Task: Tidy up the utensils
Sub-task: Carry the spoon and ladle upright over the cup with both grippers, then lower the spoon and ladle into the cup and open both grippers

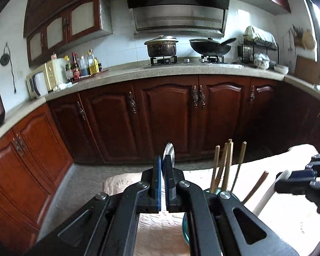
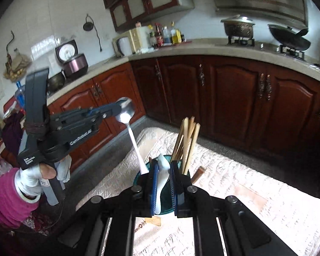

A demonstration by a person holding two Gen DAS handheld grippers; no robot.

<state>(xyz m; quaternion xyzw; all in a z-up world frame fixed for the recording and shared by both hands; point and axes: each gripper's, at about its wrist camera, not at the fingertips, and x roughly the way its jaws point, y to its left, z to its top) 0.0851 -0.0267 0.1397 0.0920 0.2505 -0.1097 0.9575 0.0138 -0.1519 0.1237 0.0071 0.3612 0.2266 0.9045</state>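
Observation:
My left gripper (image 1: 164, 162) is shut on the bowl of a metal spoon (image 1: 168, 152). In the right wrist view the left gripper (image 2: 117, 108) holds this spoon (image 2: 125, 112) bowl-up, its handle slanting down into a dark green cup (image 2: 166, 202). Several wooden chopsticks (image 2: 187, 140) stand in the cup; they also show in the left wrist view (image 1: 224, 166). My right gripper (image 2: 162, 166) is shut on a white spoon (image 2: 161, 181) over the cup. In the left wrist view the right gripper (image 1: 292, 181) holds a white handle (image 1: 266, 198).
The cup stands on a table with a pale quilted cloth (image 2: 234, 187). A brown utensil (image 2: 198, 173) leans at the cup's right side. Dark red cabinets (image 1: 166, 115) and a stone counter (image 1: 160, 70) with pot, wok and bottles run behind.

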